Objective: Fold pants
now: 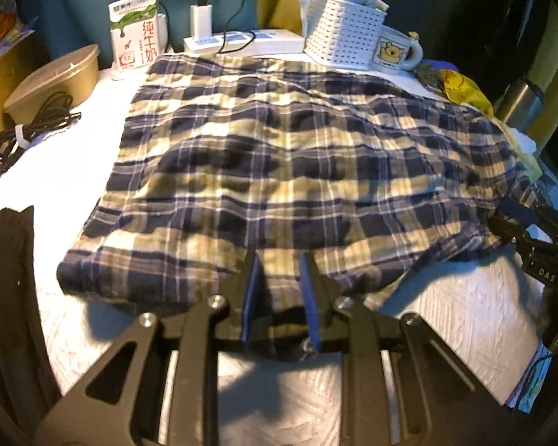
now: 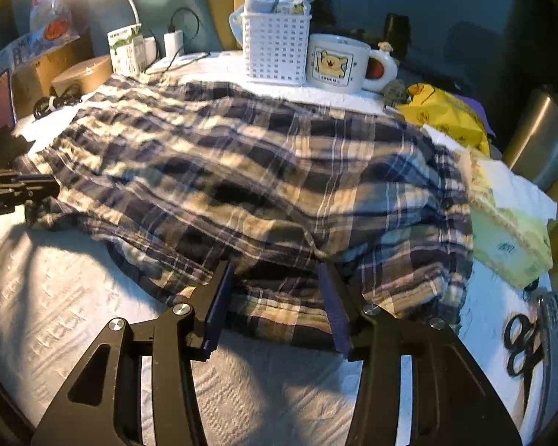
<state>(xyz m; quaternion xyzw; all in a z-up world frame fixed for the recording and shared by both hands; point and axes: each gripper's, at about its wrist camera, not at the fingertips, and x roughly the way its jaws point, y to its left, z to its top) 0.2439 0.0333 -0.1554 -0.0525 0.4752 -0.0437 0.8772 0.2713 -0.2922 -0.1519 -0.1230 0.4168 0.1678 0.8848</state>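
The near hem of the navy-and-cream plaid cotton pants [image 1: 279, 156] disappears behind the black linkages of both tools, so how the cloth lies under them is hard to make out. The pants lie spread and rumpled over the white textured table [image 1: 446, 308], one folded layer on another, filling most of its middle.

There are two grippers. The left gripper [image 1: 281, 290] has its blue pads drawn close, pinching a fold of the plaid hem between them. The right gripper [image 2: 279, 297] stands wider, its pads either side of the hem; no earlier view is given, and whether the pads actually press the cloth I cannot tell. In the left wrist view the right gripper's tip is partly cut off at the frame's edge.

Along the far edge stand one white perforated plastic basket [image 2: 275, 52] stuffed with wrappers, one cream mug with a bear print [image 2: 336, 63] just beside it, one green-and-white milk carton [image 1: 134, 31], one white power strip [image 1: 241, 41] with a charger plugged in, and one tan lidded paper bowl [image 1: 55, 78]. A coiled black cable [image 1: 26, 130] lies near the bowl. To the right sit a yellow printed bag [image 2: 442, 115], a pale green tissue pack [image 2: 509, 223] touching the pants' edge, and black scissors [image 2: 520, 345]. A lamp glares at the top left, washing out that corner.
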